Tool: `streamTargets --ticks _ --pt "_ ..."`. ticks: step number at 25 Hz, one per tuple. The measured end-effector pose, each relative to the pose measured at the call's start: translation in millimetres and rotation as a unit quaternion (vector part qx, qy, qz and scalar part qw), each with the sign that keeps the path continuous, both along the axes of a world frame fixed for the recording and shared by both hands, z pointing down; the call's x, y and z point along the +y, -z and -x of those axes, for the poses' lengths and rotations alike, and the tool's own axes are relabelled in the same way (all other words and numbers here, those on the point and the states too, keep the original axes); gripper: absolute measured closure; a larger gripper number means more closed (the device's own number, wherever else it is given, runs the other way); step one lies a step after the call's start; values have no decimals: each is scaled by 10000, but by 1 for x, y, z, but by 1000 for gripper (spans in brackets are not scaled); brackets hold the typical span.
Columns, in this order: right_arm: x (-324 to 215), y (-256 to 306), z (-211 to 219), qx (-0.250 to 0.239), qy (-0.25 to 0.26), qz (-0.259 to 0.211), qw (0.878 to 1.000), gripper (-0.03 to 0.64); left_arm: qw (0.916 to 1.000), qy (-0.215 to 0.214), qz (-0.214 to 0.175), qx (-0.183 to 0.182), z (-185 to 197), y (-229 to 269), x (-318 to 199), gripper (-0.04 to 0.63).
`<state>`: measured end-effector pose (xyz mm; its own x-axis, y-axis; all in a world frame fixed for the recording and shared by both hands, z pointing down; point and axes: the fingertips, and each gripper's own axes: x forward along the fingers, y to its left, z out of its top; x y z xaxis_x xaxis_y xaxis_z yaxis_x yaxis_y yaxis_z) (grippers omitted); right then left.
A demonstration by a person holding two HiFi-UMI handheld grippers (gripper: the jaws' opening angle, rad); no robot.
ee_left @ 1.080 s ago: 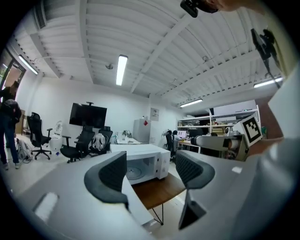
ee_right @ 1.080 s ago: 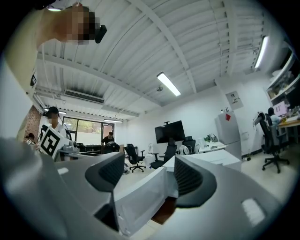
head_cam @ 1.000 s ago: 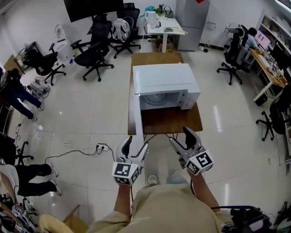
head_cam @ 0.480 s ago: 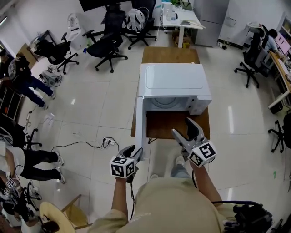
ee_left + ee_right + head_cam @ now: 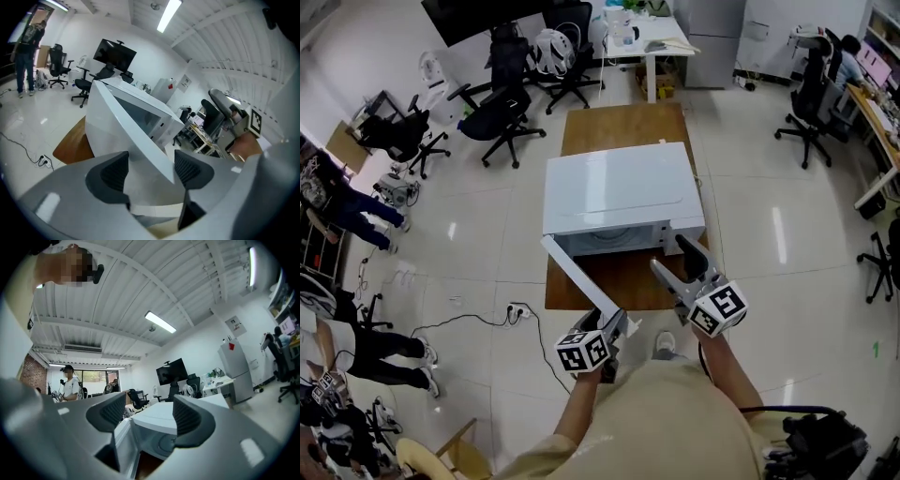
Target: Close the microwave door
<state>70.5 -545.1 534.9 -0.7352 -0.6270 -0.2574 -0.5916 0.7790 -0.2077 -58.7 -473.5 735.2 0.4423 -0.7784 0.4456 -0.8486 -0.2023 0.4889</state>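
Observation:
A white microwave (image 5: 619, 187) stands on a wooden table (image 5: 619, 127). Its door (image 5: 581, 279) hangs open, angled out from the left hinge toward me. My left gripper (image 5: 614, 330) is at the door's free end. In the left gripper view the door's edge (image 5: 140, 140) runs between the jaws of that gripper (image 5: 150, 161); they are opening and the pads stand off it. My right gripper (image 5: 667, 253) hovers open and empty in front of the microwave's right side. The right gripper view frames the microwave (image 5: 164, 420) between that gripper's jaws (image 5: 147, 413), with the open cavity (image 5: 166, 444) below.
Black office chairs (image 5: 497, 112) and a white desk (image 5: 642, 37) stand behind the table. A power strip with its cable (image 5: 517, 309) lies on the tiled floor to the left. People stand at the far left (image 5: 337, 202). More desks and chairs line the right wall (image 5: 825, 66).
The left gripper swept right from beside the door to its free end and went from shut to open around the edge. The door has swung partway toward the microwave's front.

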Motion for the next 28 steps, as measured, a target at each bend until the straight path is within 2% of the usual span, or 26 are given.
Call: streamTargets --ticks 3,7,11,13,16,18,20,24,26,28 --pt "-22 5 -28 -22 -186 53 9998 314 9964 840 6 118 -23 7 -42 278" --pt "-42 15 -74 -110 -495 90 9987 316 9832 1797 -166 286 -42 16 -91 273" --pt "-55 -3 -117 -228 -768 323 9963 319 9673 2502 -167 392 -55 12 -135 273" --pt "-60 -7 -126 -213 -839 396 9955 321 9627 2666 -162 440 -56 14 -159 270" --pt "-60 3 -127 -175 -926 334 9950 322 9605 2675 -306 699 -49 18 -195 291" --pt "-56 7 -134 -201 -1041 298 9939 322 9556 2798 -377 840 -49 22 -199 309" --pt "-57 11 -142 -225 -1103 328 9931 324 9557 2780 -460 849 -56 24 -195 305" --pt "-49 15 -132 -220 -966 307 9946 324 9672 2340 -521 844 -68 20 -181 307" --pt "-52 16 -123 -296 -935 340 9946 324 9808 1832 -423 514 -77 16 -176 307" --pt "-54 12 -105 -331 -838 380 9952 324 9940 1055 -284 -4 -82 14 -169 319"
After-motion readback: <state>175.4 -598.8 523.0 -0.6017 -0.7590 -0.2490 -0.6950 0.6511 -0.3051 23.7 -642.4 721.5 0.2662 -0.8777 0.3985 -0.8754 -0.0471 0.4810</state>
